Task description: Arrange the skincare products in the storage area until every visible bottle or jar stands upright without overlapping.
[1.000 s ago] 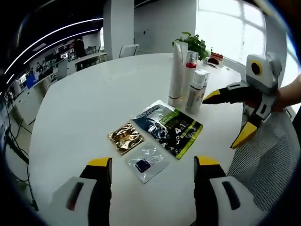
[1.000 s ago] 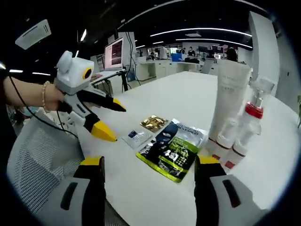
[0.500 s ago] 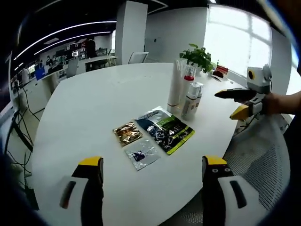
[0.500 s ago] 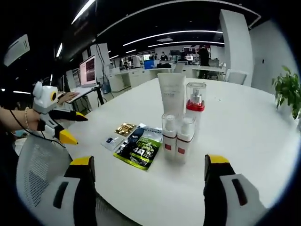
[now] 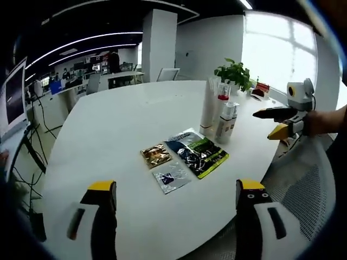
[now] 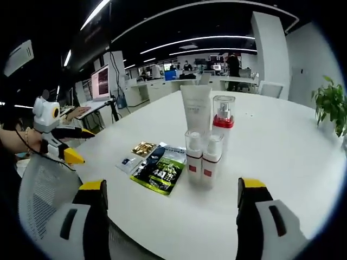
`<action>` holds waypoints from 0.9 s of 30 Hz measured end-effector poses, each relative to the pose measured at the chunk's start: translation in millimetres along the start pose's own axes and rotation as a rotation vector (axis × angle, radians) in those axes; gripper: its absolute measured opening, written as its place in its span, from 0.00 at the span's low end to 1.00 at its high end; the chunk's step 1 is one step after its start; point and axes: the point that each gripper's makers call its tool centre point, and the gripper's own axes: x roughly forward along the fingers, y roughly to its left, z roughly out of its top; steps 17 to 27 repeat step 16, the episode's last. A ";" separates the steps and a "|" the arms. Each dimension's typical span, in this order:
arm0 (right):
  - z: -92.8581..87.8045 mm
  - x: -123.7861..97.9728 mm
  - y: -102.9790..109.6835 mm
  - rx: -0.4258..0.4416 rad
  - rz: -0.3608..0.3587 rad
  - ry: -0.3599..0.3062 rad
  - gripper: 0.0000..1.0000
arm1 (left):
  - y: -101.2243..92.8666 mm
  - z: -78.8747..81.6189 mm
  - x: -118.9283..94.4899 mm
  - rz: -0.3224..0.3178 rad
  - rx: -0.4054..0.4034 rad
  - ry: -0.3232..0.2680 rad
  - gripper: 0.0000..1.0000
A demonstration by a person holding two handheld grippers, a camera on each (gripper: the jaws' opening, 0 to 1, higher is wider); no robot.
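hovering off the bench (image 5: 108,124) edge, both grippers hold nothing, fingers spread apart: left gripper (image 5: 176,195), right gripper (image 6: 171,192). the tube (image 6: 196,111) and three bottles (image 6: 203,157) stand upright well ahead of the fingers, sachets (image 6: 157,168) flat beside them.

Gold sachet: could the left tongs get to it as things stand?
Probably yes. The gold sachet lies flat on the white table, with bare tabletop between it and the open left tongs. The small clear sachet sits just beside it and might get nudged.
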 end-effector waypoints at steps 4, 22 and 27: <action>-0.5 -0.5 0.8 -0.014 0.002 0.003 0.99 | -3.0 -1.1 2.2 -0.003 0.016 0.011 0.84; -0.8 -0.8 0.7 -0.008 0.002 0.007 0.99 | -1.2 -4.6 3.3 -0.012 0.030 0.026 0.82; -0.8 -0.8 0.7 -0.008 0.002 0.007 0.99 | -1.2 -4.6 3.3 -0.012 0.030 0.026 0.82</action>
